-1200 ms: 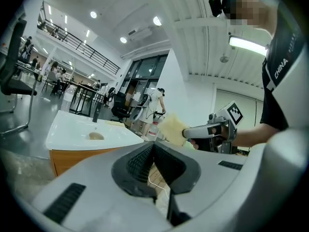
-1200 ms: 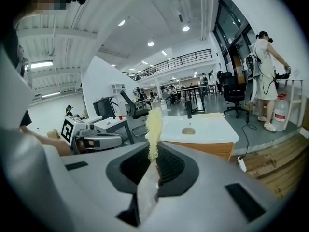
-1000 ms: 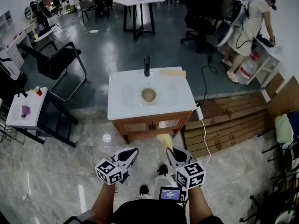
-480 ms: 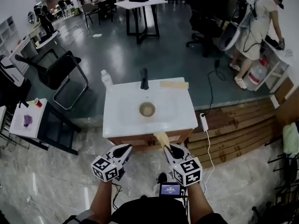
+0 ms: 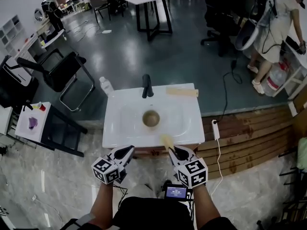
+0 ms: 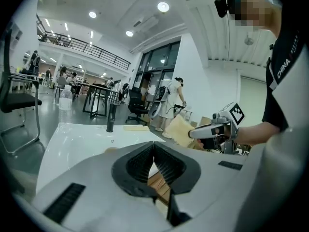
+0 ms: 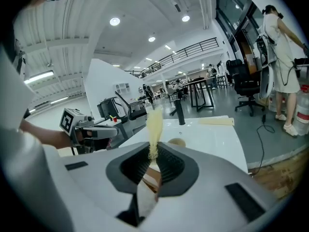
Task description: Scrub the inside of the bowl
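A small tan bowl (image 5: 151, 118) sits in the basin of the white sink top (image 5: 117, 128), below the black faucet (image 5: 146, 86). Both grippers hang short of the sink's near edge. My right gripper (image 5: 173, 152) is shut on a thin yellow sponge (image 5: 166, 141) that sticks up past its jaws (image 7: 154, 124). In the right gripper view the bowl (image 7: 176, 142) lies just beyond the sponge. My left gripper (image 5: 125, 152) is shut with nothing in it, its pads meeting at the tips (image 6: 154, 159). It sees the right gripper (image 6: 193, 134) holding the sponge (image 6: 179, 130) off to its right.
A clear bottle (image 5: 106, 86) stands at the sink top's far left corner. A pale yellow strip (image 5: 182, 92) lies at its far right. A black chair (image 5: 60, 73) and side table (image 5: 29, 119) stand left; wooden planks (image 5: 249, 138) and a power strip (image 5: 215, 128) lie right. A person (image 5: 278, 23) stands far right.
The sink cabinet has come closer and lower in the head view as the person stepped toward it. Both grippers keep their hold and spacing.
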Demonstrator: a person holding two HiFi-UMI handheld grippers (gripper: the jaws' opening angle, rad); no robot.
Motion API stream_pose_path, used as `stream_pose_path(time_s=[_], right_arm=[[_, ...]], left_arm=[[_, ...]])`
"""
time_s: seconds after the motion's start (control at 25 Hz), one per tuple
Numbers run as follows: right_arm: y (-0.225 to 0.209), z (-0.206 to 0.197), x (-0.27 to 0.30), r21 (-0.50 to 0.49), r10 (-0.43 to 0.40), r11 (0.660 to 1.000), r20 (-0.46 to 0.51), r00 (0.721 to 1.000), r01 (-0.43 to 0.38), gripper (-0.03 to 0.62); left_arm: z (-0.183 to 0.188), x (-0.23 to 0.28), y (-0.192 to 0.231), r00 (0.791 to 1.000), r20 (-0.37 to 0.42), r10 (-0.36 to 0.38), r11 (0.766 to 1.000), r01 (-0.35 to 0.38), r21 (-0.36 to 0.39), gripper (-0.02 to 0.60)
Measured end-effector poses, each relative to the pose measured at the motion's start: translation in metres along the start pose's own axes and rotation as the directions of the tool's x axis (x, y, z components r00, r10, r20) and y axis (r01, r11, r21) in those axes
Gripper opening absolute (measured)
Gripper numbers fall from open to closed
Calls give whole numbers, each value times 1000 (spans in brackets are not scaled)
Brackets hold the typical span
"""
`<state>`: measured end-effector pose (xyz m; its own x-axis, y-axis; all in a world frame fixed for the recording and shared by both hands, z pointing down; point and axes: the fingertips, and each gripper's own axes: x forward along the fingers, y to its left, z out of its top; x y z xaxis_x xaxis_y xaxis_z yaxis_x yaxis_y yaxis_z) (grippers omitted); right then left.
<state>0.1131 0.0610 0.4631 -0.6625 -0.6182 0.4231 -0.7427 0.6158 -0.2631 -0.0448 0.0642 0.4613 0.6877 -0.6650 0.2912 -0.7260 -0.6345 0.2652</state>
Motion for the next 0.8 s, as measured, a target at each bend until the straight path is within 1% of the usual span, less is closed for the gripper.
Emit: stream_pose_path(time_s=[0.12, 0.28, 0.4, 0.48, 0.64, 0.8], right_arm=[[-8, -5, 13, 8, 20, 1000, -32, 999, -19, 41], [-26, -2, 29, 20, 3, 1000, -42, 999, -2, 41], [-36, 6, 43, 15, -17, 1000, -53, 998, 18, 41], [-39, 12, 55, -5, -30, 1000, -67, 997, 29, 41], [-47, 29, 82, -30, -59, 998, -80, 995, 57, 41], [-54, 48, 111, -30, -88, 996, -75, 993, 86, 41]], left_arm=[[0, 11, 13, 1000, -14, 13, 1000, -13, -10, 3], [3, 33, 31, 1000, -27, -3, 1000, 3, -6, 3], [5, 51, 50, 999, -48, -11, 1000, 11, 11, 3], [7, 63, 64, 998, -65, -17, 1000, 18, 16, 3], [15, 85, 90, 995, -89, -53, 998, 55, 23, 3], [24, 97, 122, 992, -100, -78, 997, 80, 13, 3]])
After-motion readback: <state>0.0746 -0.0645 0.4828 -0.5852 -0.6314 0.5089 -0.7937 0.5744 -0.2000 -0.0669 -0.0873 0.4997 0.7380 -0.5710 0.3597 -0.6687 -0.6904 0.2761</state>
